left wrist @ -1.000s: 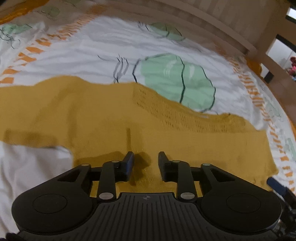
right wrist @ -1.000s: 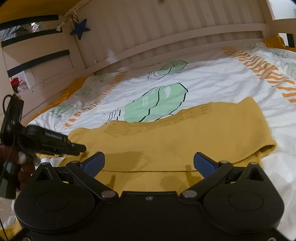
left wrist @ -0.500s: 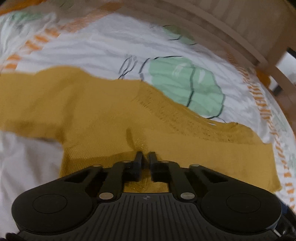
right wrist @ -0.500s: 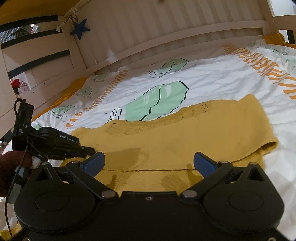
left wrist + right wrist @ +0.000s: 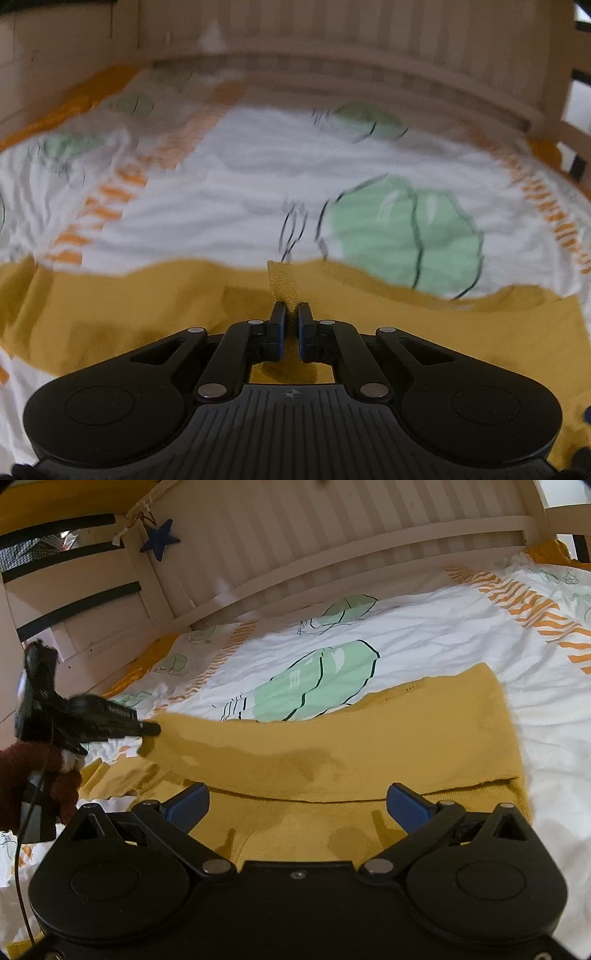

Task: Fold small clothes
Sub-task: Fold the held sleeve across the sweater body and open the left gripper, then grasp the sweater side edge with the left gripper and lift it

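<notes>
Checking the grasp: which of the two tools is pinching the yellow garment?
The left tool: its jaws are shut on a raised pinch of the yellow garment. The right tool hangs wide open above it, gripping nothing.

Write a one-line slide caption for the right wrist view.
Open right gripper hovers over mustard-yellow knitted garment while left gripper lifts its pinched edge.

Both wrist cameras look low across the bedsheet, sharing its green, somewhat blurred print

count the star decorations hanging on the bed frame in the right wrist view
1. A dark blue star hangs from the top of the pale bed frame, at the upper left corner above the bedding. Others could be outside the view.
</notes>
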`<state>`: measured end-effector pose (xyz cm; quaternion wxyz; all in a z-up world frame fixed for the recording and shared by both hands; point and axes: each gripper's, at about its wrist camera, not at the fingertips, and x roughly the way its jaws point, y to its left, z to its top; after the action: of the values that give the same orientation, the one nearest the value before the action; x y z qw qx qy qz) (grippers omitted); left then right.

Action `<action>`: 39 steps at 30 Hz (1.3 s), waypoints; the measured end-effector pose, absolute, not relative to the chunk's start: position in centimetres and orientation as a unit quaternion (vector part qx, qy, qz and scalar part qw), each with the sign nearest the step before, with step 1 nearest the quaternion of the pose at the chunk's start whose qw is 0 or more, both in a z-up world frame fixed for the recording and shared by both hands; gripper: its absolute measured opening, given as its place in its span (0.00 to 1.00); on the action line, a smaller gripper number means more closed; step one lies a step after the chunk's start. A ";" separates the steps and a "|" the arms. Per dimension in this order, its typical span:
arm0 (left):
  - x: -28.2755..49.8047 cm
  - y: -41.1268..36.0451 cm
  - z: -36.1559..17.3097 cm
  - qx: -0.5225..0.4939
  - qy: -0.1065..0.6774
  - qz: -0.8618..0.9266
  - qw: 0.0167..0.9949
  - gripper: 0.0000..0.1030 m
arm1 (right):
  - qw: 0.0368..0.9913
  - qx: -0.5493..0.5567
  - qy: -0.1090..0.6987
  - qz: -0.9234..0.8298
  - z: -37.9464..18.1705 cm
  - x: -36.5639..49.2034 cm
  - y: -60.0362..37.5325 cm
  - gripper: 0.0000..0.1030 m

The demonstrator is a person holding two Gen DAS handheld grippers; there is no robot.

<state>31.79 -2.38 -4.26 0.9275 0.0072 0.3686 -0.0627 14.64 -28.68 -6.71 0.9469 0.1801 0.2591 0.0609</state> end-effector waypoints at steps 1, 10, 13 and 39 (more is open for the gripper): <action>31.9 -2.2 -4.9 0.006 0.380 -0.061 0.923 0.07 | 0.946 0.180 0.261 0.060 -6.8 14.7 -28.7 0.99; 31.2 -1.3 -8.7 0.013 0.418 -0.061 0.906 0.32 | 0.928 0.192 0.316 0.040 -8.4 15.8 -29.2 0.99; 30.6 -2.4 -9.0 0.047 0.401 -0.053 0.913 0.34 | 0.928 0.182 0.324 0.038 -8.8 15.9 -29.0 1.00; 27.3 10.1 -5.7 -0.019 0.355 0.011 0.935 0.48 | 0.947 0.049 0.317 0.037 -6.4 16.1 -20.6 0.94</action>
<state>27.30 10.10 -5.75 0.9348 -0.0187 0.3546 0.0108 16.14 -20.64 -6.35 0.9466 0.0489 0.3166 0.0367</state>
